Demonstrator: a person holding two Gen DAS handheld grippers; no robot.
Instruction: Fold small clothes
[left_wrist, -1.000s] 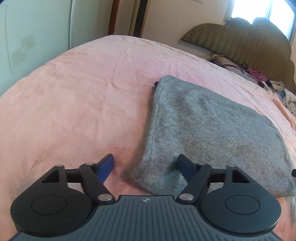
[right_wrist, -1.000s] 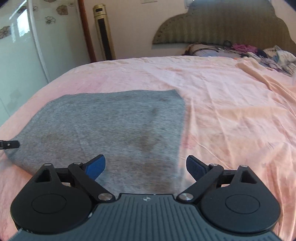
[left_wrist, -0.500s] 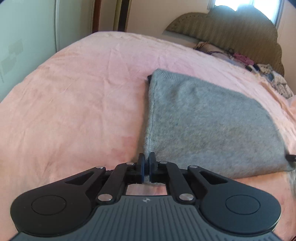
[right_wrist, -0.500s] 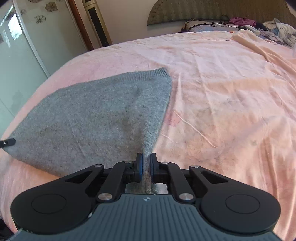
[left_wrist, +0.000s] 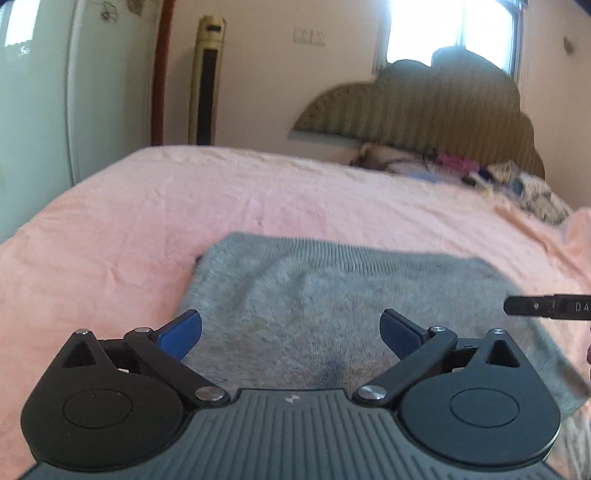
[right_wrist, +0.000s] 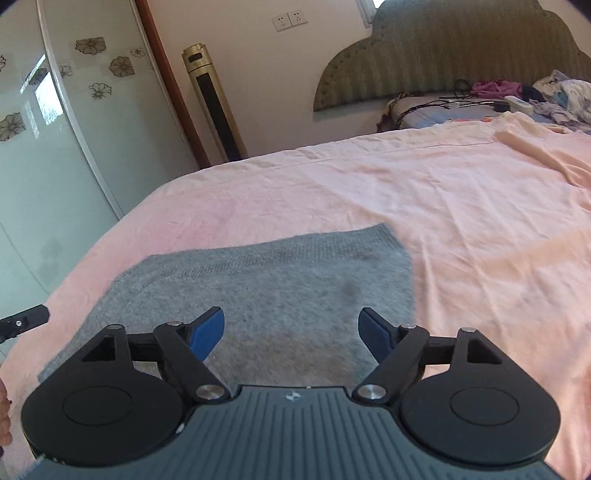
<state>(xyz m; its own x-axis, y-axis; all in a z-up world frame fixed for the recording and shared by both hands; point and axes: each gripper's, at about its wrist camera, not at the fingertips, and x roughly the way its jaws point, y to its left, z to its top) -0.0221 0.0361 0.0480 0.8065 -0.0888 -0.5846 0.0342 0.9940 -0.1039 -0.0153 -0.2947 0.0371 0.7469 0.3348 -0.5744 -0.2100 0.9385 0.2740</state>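
Observation:
A grey knitted garment (left_wrist: 332, 295) lies folded flat on the pink bed sheet (left_wrist: 129, 229). My left gripper (left_wrist: 290, 332) hovers over its left part, jaws opening wide, nothing between the blue pads. In the right wrist view the same grey garment (right_wrist: 280, 280) lies below my right gripper (right_wrist: 291, 332), whose jaws are also opening and hold nothing. A black tip of the right gripper (left_wrist: 546, 306) pokes in at the right edge of the left wrist view; a tip of the left gripper (right_wrist: 22, 319) shows at the left edge of the right wrist view.
A padded headboard (right_wrist: 461, 55) stands at the far end, with a heap of clothes and cables (right_wrist: 517, 96) below it. A gold tower fan (right_wrist: 214, 96) and a glass wardrobe door (right_wrist: 48, 129) stand left of the bed. A loose fold of pink cloth (right_wrist: 546, 147) lies at the far right.
Half a second ago both grippers were shut on the garment's near edge. Now both have let go and opened, and the garment lies shorter, folded over away from me.

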